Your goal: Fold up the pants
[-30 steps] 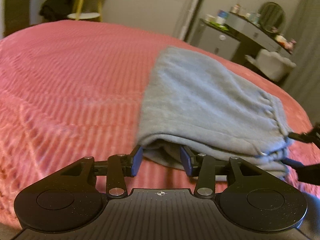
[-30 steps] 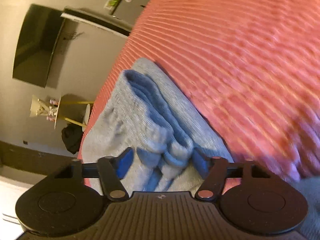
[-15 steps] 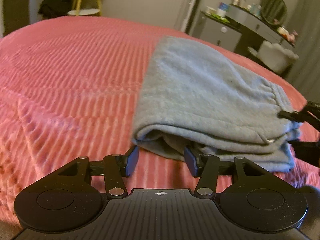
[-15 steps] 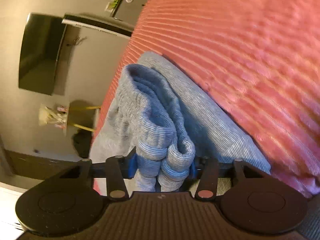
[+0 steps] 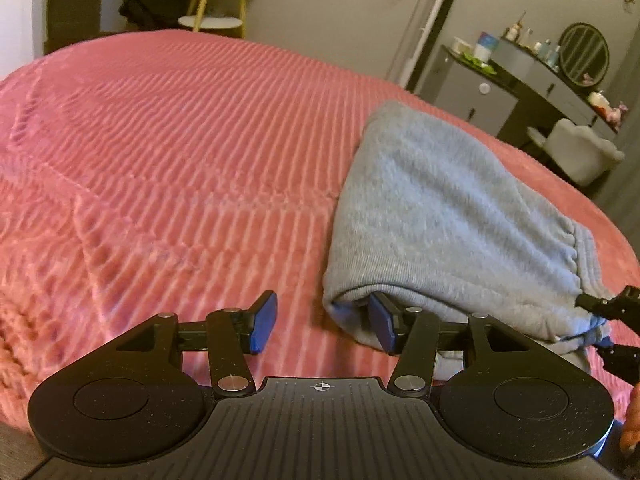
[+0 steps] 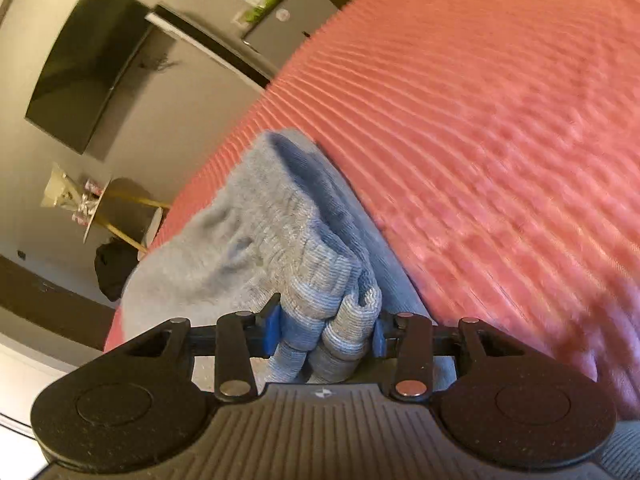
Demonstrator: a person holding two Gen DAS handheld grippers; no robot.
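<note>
Grey folded pants lie on a pink ribbed bedspread, at the right in the left wrist view. My left gripper is open and empty; its right finger touches the near left corner of the fold. My right gripper is shut on the bunched waistband of the pants, and its tips show at the right edge of the left wrist view.
A dresser with a round mirror and a white chair stand beyond the bed. A yellow-legged side table and a dark bundle are at the far wall. A wall TV shows in the right wrist view.
My left gripper slid left off the pants' near edge and opened wider. My right gripper closed on the waistband and holds it.
</note>
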